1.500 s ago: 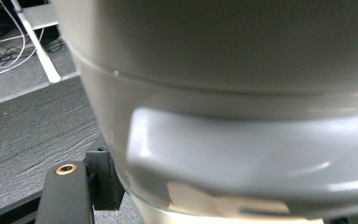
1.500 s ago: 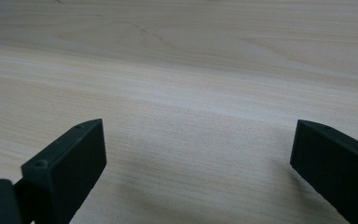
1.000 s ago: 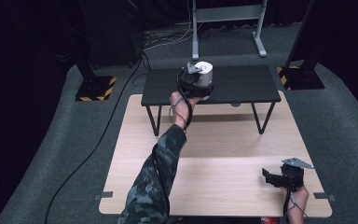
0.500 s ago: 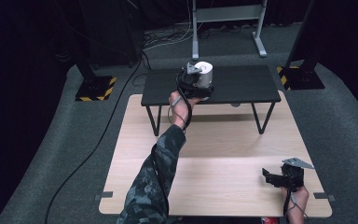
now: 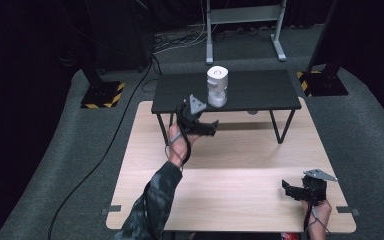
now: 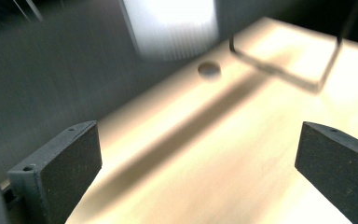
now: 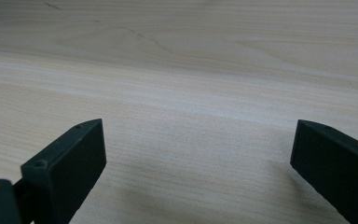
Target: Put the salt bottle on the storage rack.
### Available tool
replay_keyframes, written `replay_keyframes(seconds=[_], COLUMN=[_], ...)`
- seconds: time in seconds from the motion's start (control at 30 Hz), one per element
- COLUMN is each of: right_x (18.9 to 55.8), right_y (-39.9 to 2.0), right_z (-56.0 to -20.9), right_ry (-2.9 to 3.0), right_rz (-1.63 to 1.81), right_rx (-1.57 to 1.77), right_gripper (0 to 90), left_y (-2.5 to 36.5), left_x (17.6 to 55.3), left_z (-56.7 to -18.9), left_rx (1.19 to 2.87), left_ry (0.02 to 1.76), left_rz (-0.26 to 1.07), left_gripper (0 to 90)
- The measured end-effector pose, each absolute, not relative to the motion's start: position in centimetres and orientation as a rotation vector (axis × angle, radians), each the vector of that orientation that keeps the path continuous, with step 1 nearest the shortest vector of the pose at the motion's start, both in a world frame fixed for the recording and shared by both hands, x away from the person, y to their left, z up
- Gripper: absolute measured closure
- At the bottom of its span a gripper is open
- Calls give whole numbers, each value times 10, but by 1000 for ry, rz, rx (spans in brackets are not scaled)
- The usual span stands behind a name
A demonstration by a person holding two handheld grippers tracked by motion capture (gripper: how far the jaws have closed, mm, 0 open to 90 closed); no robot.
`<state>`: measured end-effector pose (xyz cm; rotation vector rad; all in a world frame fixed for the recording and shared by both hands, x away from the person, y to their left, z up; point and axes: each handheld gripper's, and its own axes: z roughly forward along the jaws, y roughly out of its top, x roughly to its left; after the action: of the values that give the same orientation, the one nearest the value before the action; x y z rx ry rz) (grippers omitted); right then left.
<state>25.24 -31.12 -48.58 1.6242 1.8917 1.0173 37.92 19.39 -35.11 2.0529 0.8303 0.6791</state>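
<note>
Standing upright on the black raised surface (image 5: 260,90), the white cylindrical canister (image 5: 217,86) looks delivered; at its seven o'clock the left gripper (image 5: 200,125) has just opened wide, empty.

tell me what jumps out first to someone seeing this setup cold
The white cylindrical container stands upright and alone on the small black table, which sits at the far end of the pale wooden table. Just in front of it the left gripper hangs with its jaws wide and nothing between them. The right gripper rests low over the wooden table's near right corner, jaws open too.
</note>
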Motion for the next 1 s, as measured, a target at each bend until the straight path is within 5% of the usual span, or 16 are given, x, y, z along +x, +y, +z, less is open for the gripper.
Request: replay_keyframes(seconds=[0.27,0.5,1.0], right_x=[254,253,253], right_y=[-311,-309,-306], right_z=[-485,-485,-484], right_ry=[1901,1899,1902], right_rz=[1014,1006,986], right_rx=[1622,1617,1612], right_gripper=[21,21,21], left_y=[221,237,241], left_x=[311,302,310], left_z=[-427,-466,-472], left_rx=[2113,2136,2135], left_ry=[916,1072,1108], left_rz=[670,536,472], left_gripper=[0,0,0])
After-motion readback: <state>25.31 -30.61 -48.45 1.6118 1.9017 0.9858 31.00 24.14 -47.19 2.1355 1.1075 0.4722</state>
